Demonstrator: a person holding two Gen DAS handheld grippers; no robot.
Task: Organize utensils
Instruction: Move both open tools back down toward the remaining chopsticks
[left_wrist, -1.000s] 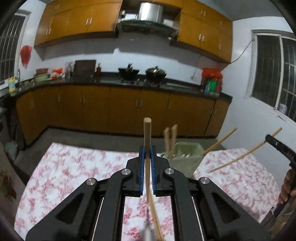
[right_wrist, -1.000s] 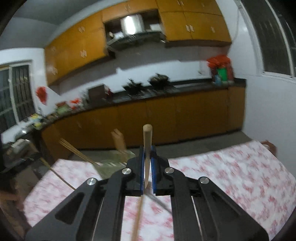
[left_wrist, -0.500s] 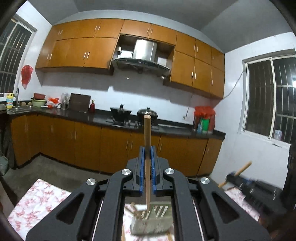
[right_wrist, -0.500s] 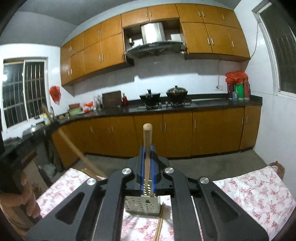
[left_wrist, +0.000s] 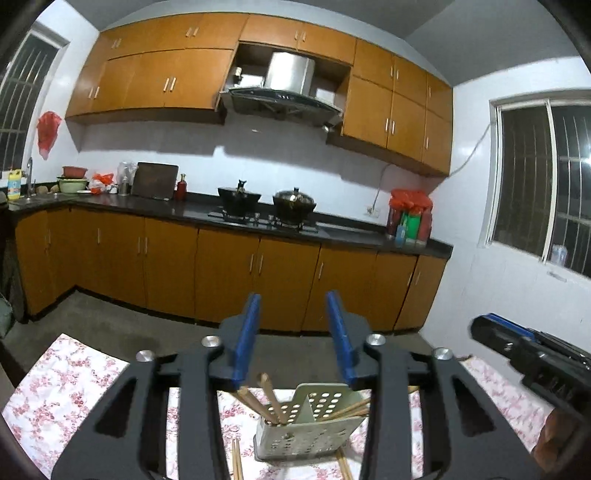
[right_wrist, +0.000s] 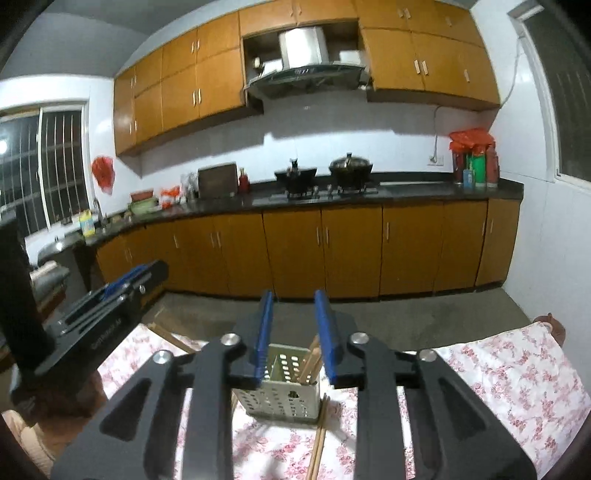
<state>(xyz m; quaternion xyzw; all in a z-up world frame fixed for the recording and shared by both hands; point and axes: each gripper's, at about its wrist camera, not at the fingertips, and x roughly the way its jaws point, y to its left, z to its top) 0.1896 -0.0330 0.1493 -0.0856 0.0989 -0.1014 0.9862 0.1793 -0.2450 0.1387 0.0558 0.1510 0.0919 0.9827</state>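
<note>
Left wrist view: the left gripper (left_wrist: 297, 334) hangs above the table (left_wrist: 66, 376), its blue pads (left_wrist: 245, 338) apart and the jaws opening with nothing between them. Below them a pale perforated utensil holder (left_wrist: 306, 432) stands on the floral tablecloth, with wooden chopsticks (left_wrist: 271, 400) leaning inside it and more chopsticks lying on the cloth beside its base. At the right edge the right gripper (left_wrist: 491, 328) shows from the side, too blurred to read its jaws. Behind, orange kitchen cabinets (left_wrist: 229, 273) run under a dark counter with two pots on the stove.

Right wrist view: the right gripper (right_wrist: 293, 334) also has its jaws opening and empty, poised over the same utensil holder (right_wrist: 282, 391). Chopsticks (right_wrist: 312, 360) stand in its right side, and a pair lies on the cloth by its front right corner. The left gripper (right_wrist: 147, 271) shows at the left, above the edge of the table (right_wrist: 517, 369)
</note>
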